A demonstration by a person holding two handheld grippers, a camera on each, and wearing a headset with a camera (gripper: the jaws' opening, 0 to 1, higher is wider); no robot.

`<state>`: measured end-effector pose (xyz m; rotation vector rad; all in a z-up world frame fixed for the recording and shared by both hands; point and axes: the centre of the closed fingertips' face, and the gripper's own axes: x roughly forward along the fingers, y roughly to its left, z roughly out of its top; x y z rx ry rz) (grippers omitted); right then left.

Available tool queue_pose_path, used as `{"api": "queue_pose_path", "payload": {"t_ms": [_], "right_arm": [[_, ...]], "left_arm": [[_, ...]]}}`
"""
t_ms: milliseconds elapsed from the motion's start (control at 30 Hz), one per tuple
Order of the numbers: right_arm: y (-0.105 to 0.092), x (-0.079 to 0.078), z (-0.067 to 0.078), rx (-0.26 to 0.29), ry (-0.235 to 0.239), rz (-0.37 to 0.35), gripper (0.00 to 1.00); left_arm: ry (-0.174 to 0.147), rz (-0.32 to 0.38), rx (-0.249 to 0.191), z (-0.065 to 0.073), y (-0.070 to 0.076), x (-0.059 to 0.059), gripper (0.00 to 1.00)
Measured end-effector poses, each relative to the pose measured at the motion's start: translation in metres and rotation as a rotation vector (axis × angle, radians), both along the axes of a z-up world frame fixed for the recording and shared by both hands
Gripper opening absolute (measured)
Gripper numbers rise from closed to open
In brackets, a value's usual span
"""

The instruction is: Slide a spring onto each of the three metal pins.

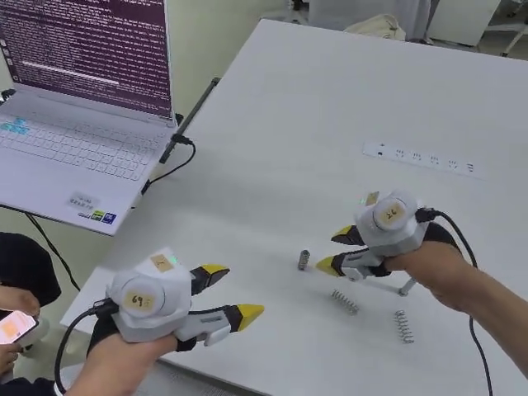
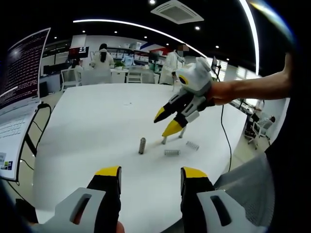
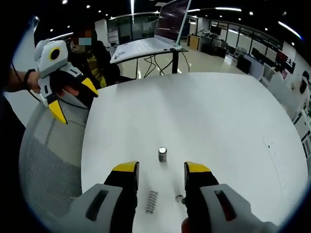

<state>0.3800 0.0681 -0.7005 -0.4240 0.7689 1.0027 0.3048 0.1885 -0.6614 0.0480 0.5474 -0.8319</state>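
A short metal pin point(image 1: 304, 260) stands upright on the white table point(image 1: 330, 107) with a spring around it; it also shows as the upright pin point(image 2: 142, 145) and the upright pin point(image 3: 162, 154). My right gripper point(image 1: 332, 249) hovers open just right of it, empty. Two loose springs lie nearby: one spring point(image 1: 345, 302) below that gripper, the other spring point(image 1: 403, 326) further right. Another pin point(image 1: 406, 287) peeks out beside my right hand. My left gripper point(image 1: 231, 291) is open and empty near the table's front edge. The loose spring point(image 3: 151, 201) lies between my right jaws.
An open laptop point(image 1: 74, 124) sits at the left on a lower surface, with a black cable point(image 1: 169, 161) trailing from it. A white power strip point(image 1: 421, 158) lies at the back right. A hand holds a phone point(image 1: 12, 328) at the lower left.
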Motion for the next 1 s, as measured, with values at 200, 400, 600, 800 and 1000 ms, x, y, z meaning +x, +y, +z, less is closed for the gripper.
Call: {"api": "queue_pose_path", "payload": {"t_ms": [200,400,600,800,1000], "right_arm": [[-0.008,-0.009,0.006,0.057,0.006,-0.058,0.38],[-0.024,-0.019,0.011,0.096,0.005,-0.128,0.41],[-0.043,-0.03,0.014,0.122,0.007,-0.187,0.43],[-0.062,-0.045,0.012,0.123,0.004,-0.23,0.49],[-0.082,-0.057,0.011,0.134,0.01,-0.296,0.52]], "left_arm": [[0.001,-0.007,0.0,0.0,-0.002,0.001,0.44],[0.003,-0.008,0.001,0.0,-0.003,0.002,0.45],[0.004,-0.01,0.009,0.0,-0.004,0.004,0.48],[0.015,-0.019,0.012,-0.001,-0.005,0.005,0.45],[0.001,-0.013,0.005,0.003,-0.004,0.009,0.47]]}}
